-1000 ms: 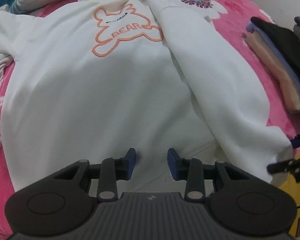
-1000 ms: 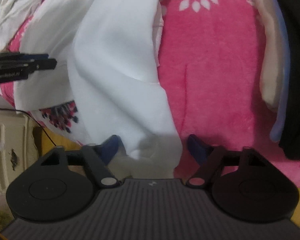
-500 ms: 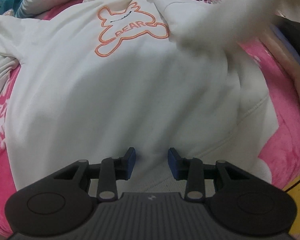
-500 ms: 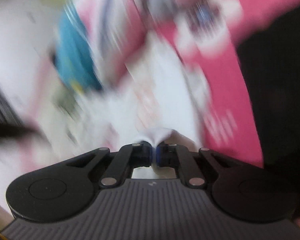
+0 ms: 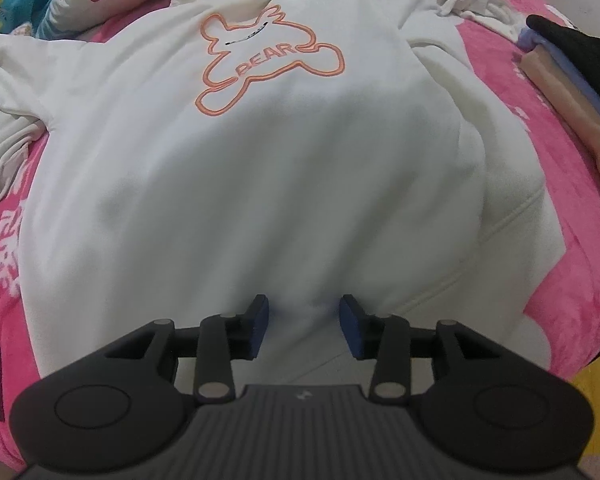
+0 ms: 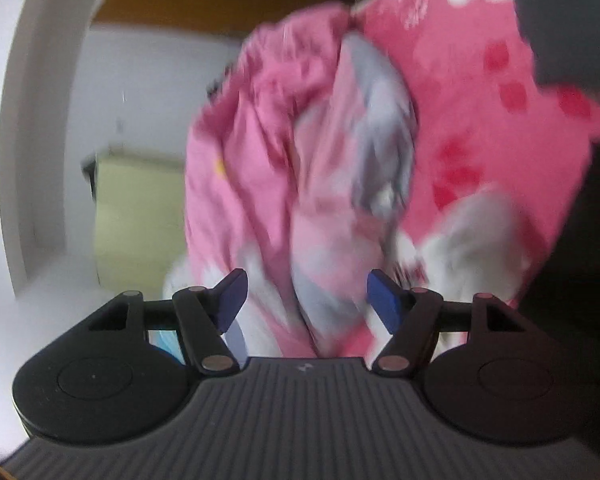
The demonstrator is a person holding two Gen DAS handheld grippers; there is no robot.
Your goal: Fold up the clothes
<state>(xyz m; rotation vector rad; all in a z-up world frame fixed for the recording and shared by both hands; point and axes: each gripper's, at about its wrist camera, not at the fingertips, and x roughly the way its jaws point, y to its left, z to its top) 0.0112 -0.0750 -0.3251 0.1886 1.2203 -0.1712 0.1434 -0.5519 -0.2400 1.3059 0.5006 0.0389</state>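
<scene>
Now sleeve (image 5: 476, 4) flung off white sweatshirt (image 5: 260, 168); right gripper (image 6: 304, 300) opening, empty.

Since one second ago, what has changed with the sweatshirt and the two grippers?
The right gripper took the right sleeve, flung it up toward the collar and let go; its jaws are opening, empty. The sweatshirt body stayed flat, and the left gripper stayed over the hem, opening slightly.

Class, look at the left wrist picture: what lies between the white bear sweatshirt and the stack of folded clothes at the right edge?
Only pink blanket separates the sweatshirt from the folded stack; the left wrist view shows it.
</scene>
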